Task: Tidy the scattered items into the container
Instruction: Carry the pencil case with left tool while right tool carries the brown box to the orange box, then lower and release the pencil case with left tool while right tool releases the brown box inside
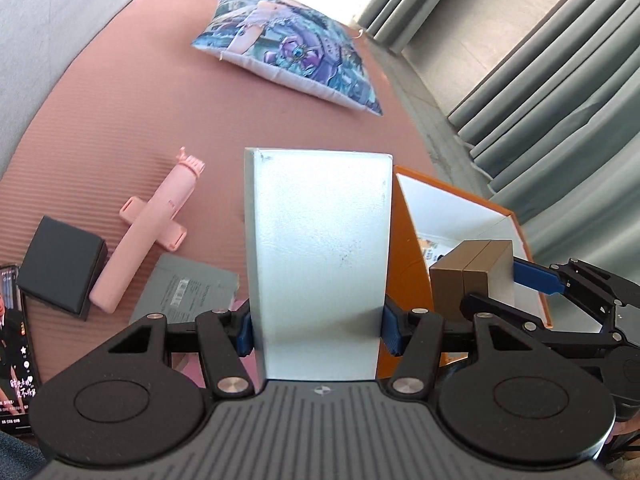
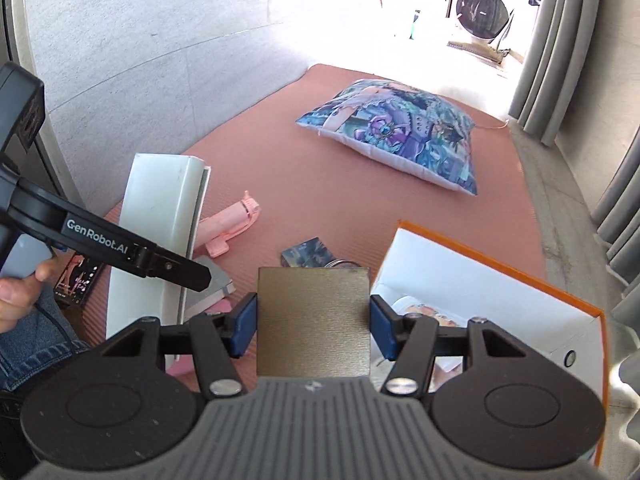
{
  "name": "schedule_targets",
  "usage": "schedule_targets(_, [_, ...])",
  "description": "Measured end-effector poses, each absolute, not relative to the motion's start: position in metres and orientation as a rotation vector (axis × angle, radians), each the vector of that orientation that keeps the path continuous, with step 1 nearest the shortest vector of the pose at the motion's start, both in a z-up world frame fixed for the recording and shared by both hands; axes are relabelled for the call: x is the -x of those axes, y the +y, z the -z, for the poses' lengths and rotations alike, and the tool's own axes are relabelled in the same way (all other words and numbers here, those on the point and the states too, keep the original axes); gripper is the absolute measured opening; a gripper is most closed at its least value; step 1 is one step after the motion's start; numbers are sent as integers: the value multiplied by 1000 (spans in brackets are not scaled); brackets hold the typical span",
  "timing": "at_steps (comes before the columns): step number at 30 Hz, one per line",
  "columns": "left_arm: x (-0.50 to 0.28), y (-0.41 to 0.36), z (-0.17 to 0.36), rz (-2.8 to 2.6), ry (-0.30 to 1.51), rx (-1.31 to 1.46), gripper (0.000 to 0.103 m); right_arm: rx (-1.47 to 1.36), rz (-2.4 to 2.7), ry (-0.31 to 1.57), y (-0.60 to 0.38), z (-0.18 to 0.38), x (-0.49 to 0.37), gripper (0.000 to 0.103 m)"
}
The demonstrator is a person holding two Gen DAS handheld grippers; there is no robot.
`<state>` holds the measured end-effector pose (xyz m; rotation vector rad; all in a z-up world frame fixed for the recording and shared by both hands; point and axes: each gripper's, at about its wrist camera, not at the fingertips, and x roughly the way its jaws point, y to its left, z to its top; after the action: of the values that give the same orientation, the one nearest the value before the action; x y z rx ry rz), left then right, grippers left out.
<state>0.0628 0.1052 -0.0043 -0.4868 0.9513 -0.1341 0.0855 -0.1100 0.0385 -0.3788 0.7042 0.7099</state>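
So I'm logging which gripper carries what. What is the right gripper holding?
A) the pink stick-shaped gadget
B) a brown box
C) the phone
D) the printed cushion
B: the right gripper has its blue pads clamped on both sides of the brown box, held beside the orange container; the left gripper holds the white box.

phone [image 1: 14, 344] cut by left edge, grey booklet [image 1: 188, 292] partly under the silver box [image 1: 320, 256], its print too small to read, picture inside orange container [image 2: 500, 280] mostly hidden
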Motion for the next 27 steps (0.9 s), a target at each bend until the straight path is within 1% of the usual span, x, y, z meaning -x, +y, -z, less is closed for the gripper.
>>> schedule_targets(7, [-90, 64, -23, 246, 892, 475, 67, 366, -531, 682, -145, -37, -107, 61])
schedule_targets(13, [-120, 25, -31, 345, 877, 493, 67, 290, -430, 656, -180, -33, -115, 61])
schedule_targets(18, [-148, -2, -25, 376, 877, 478, 67, 272, -375, 650, -199, -23, -127, 61])
schedule_targets(27, [-185, -35, 9, 290, 984, 341, 67, 322, -353, 693, -205, 0, -155, 61])
